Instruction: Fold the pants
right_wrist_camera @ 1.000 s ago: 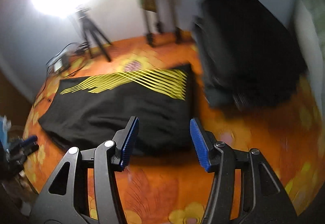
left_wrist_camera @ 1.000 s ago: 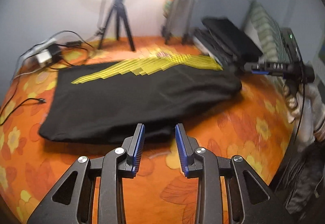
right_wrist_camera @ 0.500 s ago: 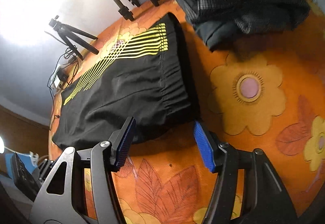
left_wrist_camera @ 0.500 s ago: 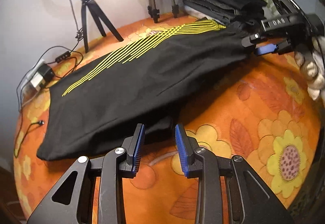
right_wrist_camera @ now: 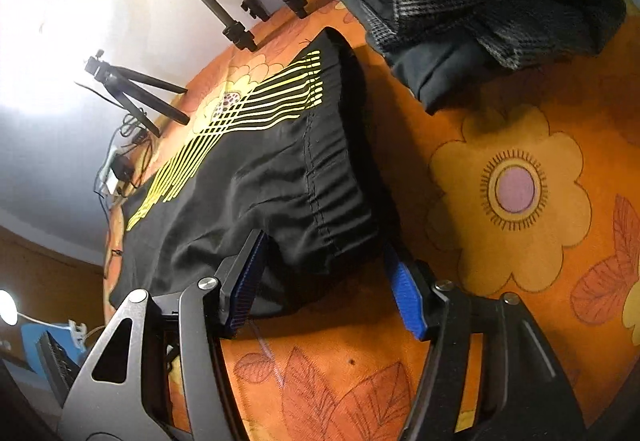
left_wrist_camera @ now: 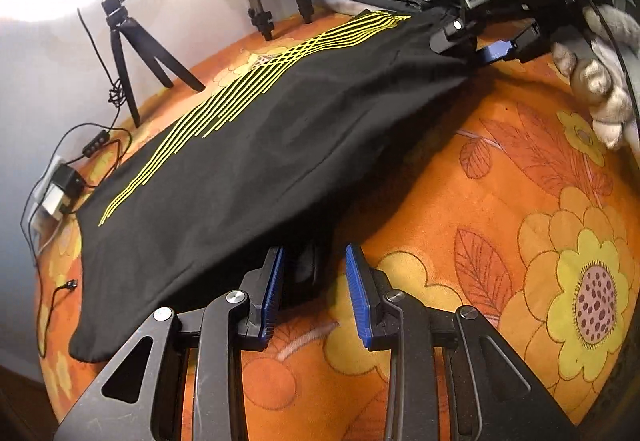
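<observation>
Black pants with yellow stripes (left_wrist_camera: 256,161) lie flat on the orange flowered cover (left_wrist_camera: 500,241). My left gripper (left_wrist_camera: 314,281) is open at the near edge of the pants, with a bit of black cloth between its blue pads. My right gripper (right_wrist_camera: 326,273) is open around the waistband corner of the pants (right_wrist_camera: 288,177), the cloth reaching in between the fingers. The right gripper also shows in the left wrist view (left_wrist_camera: 492,45) at the far end of the pants, held by a gloved hand.
A stack of folded dark clothes (right_wrist_camera: 480,1) lies beyond the waistband. A small black tripod (left_wrist_camera: 128,53) and larger tripod legs (left_wrist_camera: 276,1) stand by the wall. Cables and a power adapter (left_wrist_camera: 60,185) lie at the left edge.
Both grippers have moved in closer to the pants. The left now reaches the near edge and the right now straddles the waistband corner. Both stay open.
</observation>
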Demonstrator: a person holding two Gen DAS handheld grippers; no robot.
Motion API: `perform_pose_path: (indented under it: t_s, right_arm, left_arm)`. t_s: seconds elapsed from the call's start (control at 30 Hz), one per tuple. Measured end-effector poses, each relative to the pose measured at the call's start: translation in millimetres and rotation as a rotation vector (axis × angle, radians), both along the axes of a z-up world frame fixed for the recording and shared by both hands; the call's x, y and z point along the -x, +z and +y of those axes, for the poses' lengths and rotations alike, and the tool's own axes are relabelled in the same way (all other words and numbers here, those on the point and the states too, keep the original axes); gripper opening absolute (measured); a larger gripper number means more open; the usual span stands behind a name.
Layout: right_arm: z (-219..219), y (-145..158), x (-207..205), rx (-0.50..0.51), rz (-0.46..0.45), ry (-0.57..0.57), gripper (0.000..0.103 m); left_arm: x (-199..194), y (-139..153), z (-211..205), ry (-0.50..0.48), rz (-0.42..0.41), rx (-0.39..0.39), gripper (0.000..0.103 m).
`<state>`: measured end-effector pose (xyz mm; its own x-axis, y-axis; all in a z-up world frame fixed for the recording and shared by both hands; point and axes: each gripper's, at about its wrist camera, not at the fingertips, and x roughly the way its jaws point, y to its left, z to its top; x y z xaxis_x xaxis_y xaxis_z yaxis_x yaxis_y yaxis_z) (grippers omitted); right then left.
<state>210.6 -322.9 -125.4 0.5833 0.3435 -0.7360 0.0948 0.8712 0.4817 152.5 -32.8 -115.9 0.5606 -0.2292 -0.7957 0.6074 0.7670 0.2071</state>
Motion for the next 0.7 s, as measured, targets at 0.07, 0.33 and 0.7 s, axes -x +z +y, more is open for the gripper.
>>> perform_pose_path:
  t_s: [0.07, 0.33, 0.7]
  right_arm:
    - [1, 0, -2, 0.001, 0.000, 0.001, 0.048]
    - [8, 20, -2, 0.028, -0.063, 0.029, 0.023]
    - [11, 24, -8, 0.095, -0.029, -0.018, 0.027]
  left_arm:
    - [-3, -1, 3, 0.004, 0.002, 0.006, 0.009]
    - [7, 13, 11, -0.028, 0.029, 0.069, 0.006]
    - [19, 10, 9, -0.045, 0.053, 0.062, 0.006]
